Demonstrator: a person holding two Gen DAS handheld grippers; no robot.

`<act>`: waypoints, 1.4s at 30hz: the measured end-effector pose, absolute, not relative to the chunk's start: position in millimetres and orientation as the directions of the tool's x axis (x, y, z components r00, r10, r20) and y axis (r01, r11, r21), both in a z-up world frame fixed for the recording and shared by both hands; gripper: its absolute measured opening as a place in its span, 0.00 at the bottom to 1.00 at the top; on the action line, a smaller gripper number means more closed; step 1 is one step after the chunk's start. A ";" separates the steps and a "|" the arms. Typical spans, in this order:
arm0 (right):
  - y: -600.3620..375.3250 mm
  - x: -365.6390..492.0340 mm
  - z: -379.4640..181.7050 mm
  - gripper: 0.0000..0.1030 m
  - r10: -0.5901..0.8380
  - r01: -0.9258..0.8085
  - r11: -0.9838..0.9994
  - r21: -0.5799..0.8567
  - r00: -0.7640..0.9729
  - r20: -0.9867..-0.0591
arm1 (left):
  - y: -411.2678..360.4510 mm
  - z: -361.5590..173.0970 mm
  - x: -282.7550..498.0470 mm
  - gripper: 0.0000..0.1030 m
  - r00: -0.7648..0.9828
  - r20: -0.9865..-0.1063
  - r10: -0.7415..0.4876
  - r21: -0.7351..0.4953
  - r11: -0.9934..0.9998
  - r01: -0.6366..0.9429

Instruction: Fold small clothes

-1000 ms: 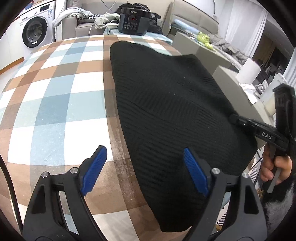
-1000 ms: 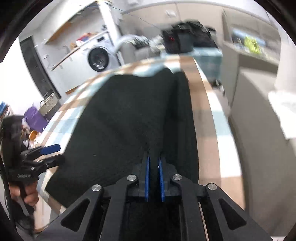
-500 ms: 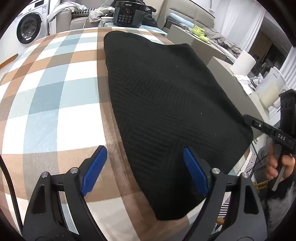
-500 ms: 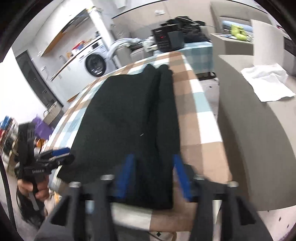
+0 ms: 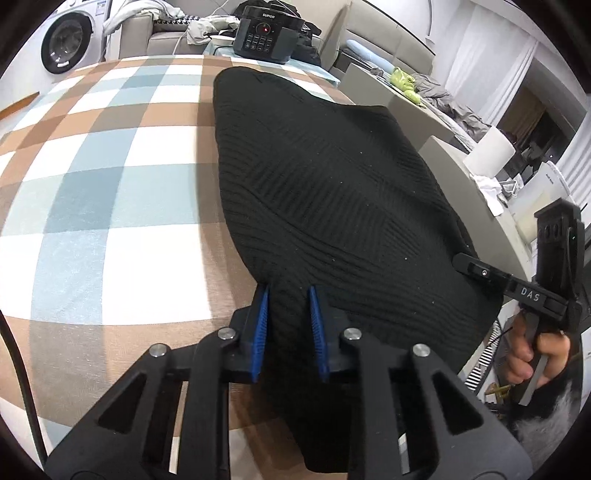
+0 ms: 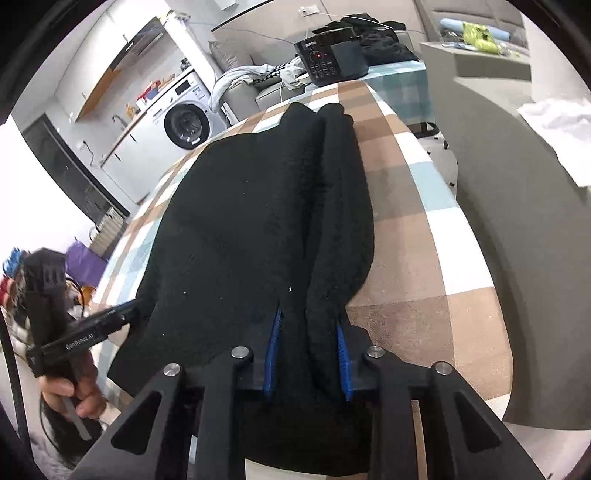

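A black knit garment [image 5: 332,184] lies flat on the checked tablecloth [image 5: 110,184], its right side folded into a long ridge [image 6: 343,192]. My left gripper [image 5: 288,291] is at the garment's near left edge. Its jaws are closing, and a pinch of black knit fills the gap between the blue pads. My right gripper [image 6: 308,321] is at the near end of the folded ridge, jaws closing with bunched knit between the pads. Each gripper also shows in the other's view, the right gripper [image 5: 463,262] and the left gripper [image 6: 129,310], each held by a hand at the table's near edge.
A black pressure cooker [image 5: 264,31] stands beyond the table's far end, with a washing machine [image 5: 66,40] at the back left. A grey counter [image 6: 517,221] with a white cloth [image 6: 561,122] runs along the table's right side. The table edge [image 6: 476,258] lies close to the fold.
The left jaws went from wide open to closed on the garment's near edge. The right jaws opened off the fold, then closed on it again.
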State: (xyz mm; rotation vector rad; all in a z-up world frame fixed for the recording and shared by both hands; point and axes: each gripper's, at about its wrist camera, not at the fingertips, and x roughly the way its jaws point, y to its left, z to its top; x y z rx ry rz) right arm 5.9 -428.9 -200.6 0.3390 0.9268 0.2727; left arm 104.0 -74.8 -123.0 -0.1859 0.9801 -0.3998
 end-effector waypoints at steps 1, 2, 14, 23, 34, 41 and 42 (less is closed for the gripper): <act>-424.9 7.6 -200.7 0.25 0.378 -0.085 0.911 0.404 0.568 -0.731 | -71.9 -122.1 103.9 0.19 0.502 -0.770 -0.395 -0.316 0.919 0.237; -421.5 10.3 -201.1 0.25 0.382 -0.090 0.910 0.405 0.566 -0.731 | -69.3 -121.6 104.1 0.18 0.506 -0.771 -0.387 -0.310 0.922 0.232; -332.8 52.8 -200.9 0.24 0.443 -0.176 0.892 0.416 0.524 -0.727 | 23.1 -119.2 113.3 0.18 0.570 -0.775 -0.274 -0.293 0.954 0.060; -318.9 81.2 -203.0 0.25 0.458 -0.129 0.875 0.467 0.534 -0.711 | 60.3 -120.0 135.0 0.19 0.585 -0.776 -0.236 -0.275 0.961 0.023; -349.1 24.4 -177.7 0.35 0.505 -0.196 0.846 0.496 0.593 -0.627 | 60.5 -101.6 91.9 0.28 0.604 -0.762 -0.234 -0.261 0.964 0.045; -329.8 13.6 -180.6 0.35 0.509 -0.290 0.860 0.420 0.557 -0.657 | 41.8 -90.9 73.3 0.62 0.623 -0.735 -0.267 -0.239 0.962 0.130; -327.0 14.1 -179.2 0.35 0.515 -0.311 0.857 0.412 0.552 -0.655 | 38.6 -92.1 71.8 0.62 0.616 -0.740 -0.269 -0.235 0.962 0.137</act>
